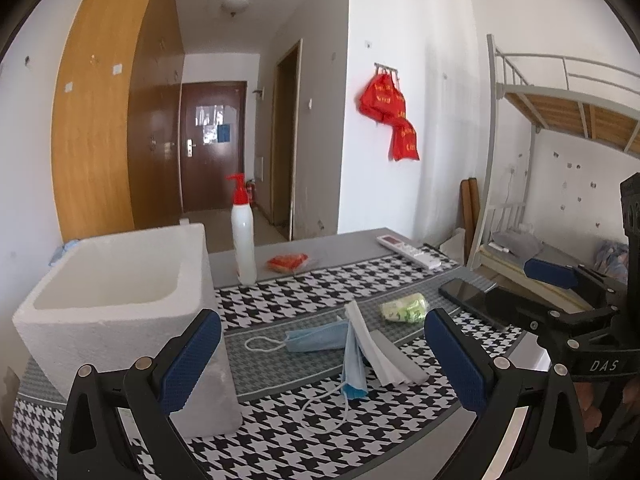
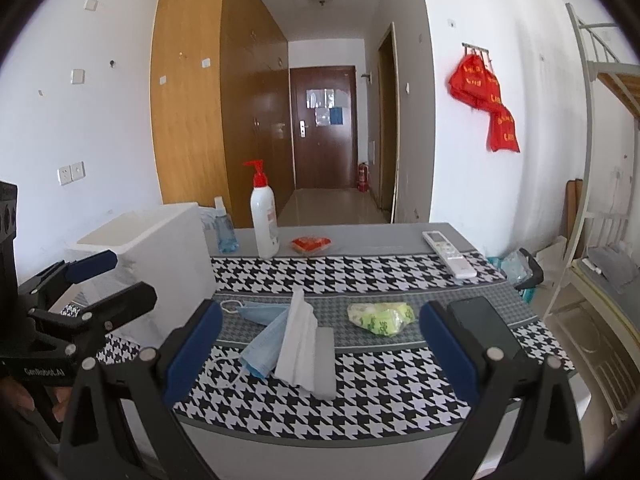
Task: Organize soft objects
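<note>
While both grippers [image 1: 322, 354] [image 2: 320, 344] hover apart, masks [image 2: 262, 344], tissue [image 2: 298, 344] and packet [image 2: 380, 317] lie unsorted on the bench [image 2: 360, 408]; box [image 1: 108, 280] empty.

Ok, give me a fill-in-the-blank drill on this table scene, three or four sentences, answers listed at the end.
1. The pump bottle has a white body and a ____ pump head.
2. The foam box stands at the table's ____ end.
3. The white tissue leans against a ____ face mask.
4. Both the left gripper and the right gripper have their jaws ____, holding nothing.

Missing words: red; left; blue; open
</note>
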A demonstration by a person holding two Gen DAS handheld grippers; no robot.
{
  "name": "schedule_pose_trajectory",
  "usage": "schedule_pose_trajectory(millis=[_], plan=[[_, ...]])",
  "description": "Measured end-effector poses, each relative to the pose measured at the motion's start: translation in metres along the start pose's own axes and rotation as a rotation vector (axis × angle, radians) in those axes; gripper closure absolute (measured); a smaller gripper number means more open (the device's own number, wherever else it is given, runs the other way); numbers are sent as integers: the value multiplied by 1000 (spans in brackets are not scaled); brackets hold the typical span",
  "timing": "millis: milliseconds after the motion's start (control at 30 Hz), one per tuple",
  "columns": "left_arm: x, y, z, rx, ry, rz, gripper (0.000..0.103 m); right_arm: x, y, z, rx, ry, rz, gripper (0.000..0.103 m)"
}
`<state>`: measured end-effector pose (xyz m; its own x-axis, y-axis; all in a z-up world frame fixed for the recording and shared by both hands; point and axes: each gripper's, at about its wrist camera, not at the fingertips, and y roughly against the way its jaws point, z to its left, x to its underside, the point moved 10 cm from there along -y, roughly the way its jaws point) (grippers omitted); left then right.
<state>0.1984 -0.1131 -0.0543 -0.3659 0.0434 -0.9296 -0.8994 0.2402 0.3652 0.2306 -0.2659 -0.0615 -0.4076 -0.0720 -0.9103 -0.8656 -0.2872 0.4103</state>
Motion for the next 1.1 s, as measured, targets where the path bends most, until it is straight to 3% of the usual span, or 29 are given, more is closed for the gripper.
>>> schedule_pose_trajectory(millis=[1100], plan=[[48,-83,-6,-40,-19,253,4,26,-60,-39,-2,-49,145,3]])
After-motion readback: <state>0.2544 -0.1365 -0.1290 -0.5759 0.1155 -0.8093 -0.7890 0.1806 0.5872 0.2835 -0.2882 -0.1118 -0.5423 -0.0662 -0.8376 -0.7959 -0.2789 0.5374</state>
